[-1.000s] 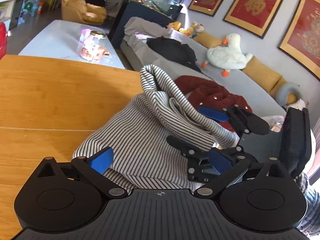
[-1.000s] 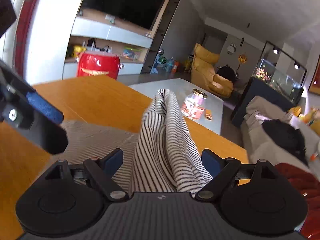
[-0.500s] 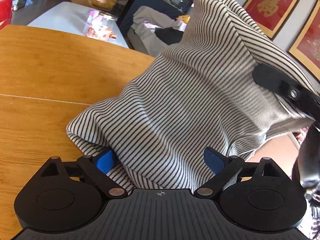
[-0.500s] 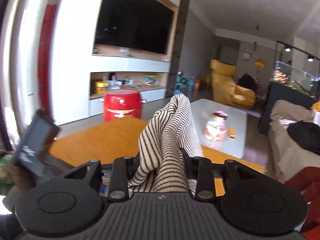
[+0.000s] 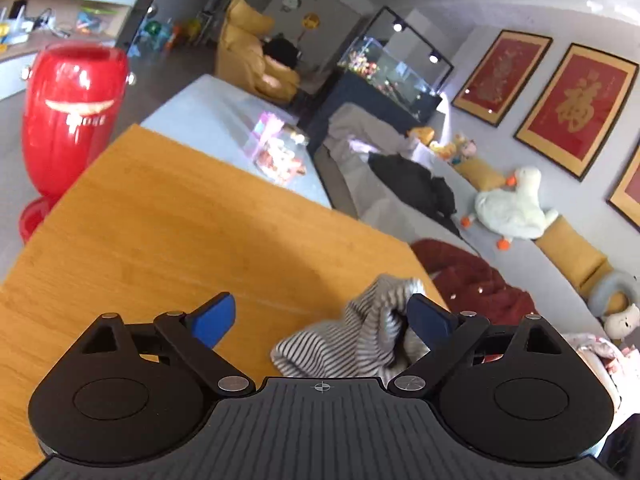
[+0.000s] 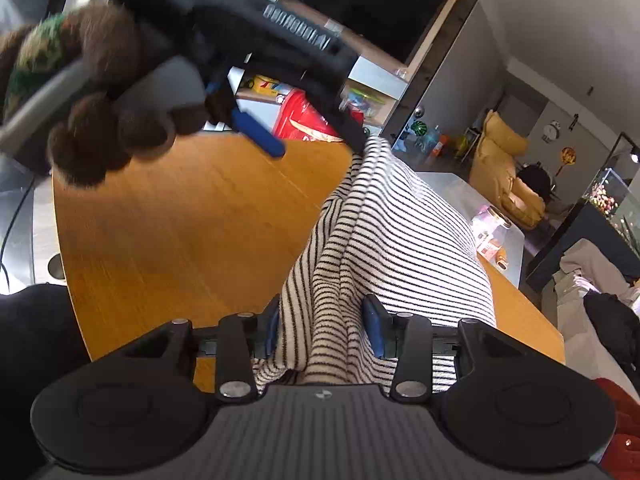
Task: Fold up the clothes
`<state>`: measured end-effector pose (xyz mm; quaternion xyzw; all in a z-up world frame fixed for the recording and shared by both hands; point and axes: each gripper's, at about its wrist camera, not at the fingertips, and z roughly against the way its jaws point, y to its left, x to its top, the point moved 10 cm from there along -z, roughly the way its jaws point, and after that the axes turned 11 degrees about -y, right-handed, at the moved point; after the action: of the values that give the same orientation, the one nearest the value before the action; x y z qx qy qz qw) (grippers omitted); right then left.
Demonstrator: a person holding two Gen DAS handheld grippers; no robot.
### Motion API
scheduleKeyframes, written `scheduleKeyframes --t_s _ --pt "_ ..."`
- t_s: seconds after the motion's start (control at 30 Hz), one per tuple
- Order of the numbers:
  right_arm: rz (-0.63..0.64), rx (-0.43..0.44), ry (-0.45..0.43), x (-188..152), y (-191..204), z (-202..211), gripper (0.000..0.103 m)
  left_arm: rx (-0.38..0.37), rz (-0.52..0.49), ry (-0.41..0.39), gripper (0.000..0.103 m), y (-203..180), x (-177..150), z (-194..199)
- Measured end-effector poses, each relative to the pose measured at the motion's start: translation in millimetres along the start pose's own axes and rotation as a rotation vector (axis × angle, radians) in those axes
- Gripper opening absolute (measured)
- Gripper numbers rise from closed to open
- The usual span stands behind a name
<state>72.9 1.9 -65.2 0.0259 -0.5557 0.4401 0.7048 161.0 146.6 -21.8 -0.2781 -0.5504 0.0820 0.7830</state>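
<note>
From the left wrist, the left gripper point(image 5: 322, 316) has its jaws spread wide, a bunched striped garment point(image 5: 356, 340) against the right one, over the wooden counter point(image 5: 180, 220).

From the right wrist, the right gripper point(image 6: 322, 326) pinches that garment's folds, lifted over the counter's right side.

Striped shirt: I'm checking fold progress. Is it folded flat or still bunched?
Bunched. The striped shirt hangs in gathers, clamped in the right gripper above the table.

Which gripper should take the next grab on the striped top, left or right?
Left. The left gripper is open, with striped top fabric against its right finger. The right gripper is shut on the top, holding it above the wooden table.
</note>
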Motion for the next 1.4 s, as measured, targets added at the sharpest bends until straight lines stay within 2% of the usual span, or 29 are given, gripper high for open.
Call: scheduleKeyframes --t_s 0.07,0.13,0.2,0.27,0.3,0.37,0.43,0.47,0.63,0.77,0.9,0.97,1.2,1.37,1.4 --pt "0.040 -0.014 0.004 -1 8 -2 0.049 -0.080 -0.021 -0.037 0.098 -25 14 11" --pt "0.050 -0.019 0.007 -1 11 -3 0.051 -0.167 -0.041 -0.027 0.098 -54 15 9" --pt "0.045 -0.020 0.007 -1 10 -3 0.051 -0.233 -0.078 0.006 0.098 -80 3 0" --pt "0.027 -0.010 0.002 1 9 0 0.053 -0.265 -0.119 0.063 0.098 -96 -19 -19" --pt "0.013 0.001 -0.003 2 7 3 0.055 -0.270 -0.136 0.093 0.098 -100 -31 -28" --pt "-0.061 0.052 -0.019 7 -1 14 0.062 -0.209 -0.165 0.140 0.098 -89 -50 -48" --pt "-0.166 0.094 -0.043 11 -18 30 0.080 -0.165 -0.176 0.171 0.097 -76 -63 -61" --pt "-0.219 0.102 -0.058 13 -30 39 0.084 -0.150 -0.176 0.178 0.097 -69 -66 -64" --pt "-0.492 0.056 -0.120 9 -98 64 0.099 -0.156 -0.207 0.169 0.097 -61 -67 -57" --pt "-0.582 -0.017 -0.111 -12 -124 55 0.100 -0.160 -0.209 0.171 0.097 -58 -68 -58" --pt "-0.581 -0.033 0.047 -52 -113 19 0.096 -0.164 -0.212 0.172 0.097 -56 -68 -59" --pt "-0.624 -0.032 0.074 -65 -99 14 0.096 -0.172 -0.206 0.170 0.097 -54 -69 -59" --pt "-0.618 0.058 0.038 -52 -92 42 0.095 -0.183 -0.193 0.171 0.097 -43 -70 -59" --pt "-0.794 0.105 -0.097 -18 -156 41 0.096 -0.185 -0.249 0.160 0.097 -45 -74 -54" --pt "-0.802 0.113 -0.111 -12 -166 34 0.092 -0.185 -0.260 0.158 0.097 -45 -75 -53"
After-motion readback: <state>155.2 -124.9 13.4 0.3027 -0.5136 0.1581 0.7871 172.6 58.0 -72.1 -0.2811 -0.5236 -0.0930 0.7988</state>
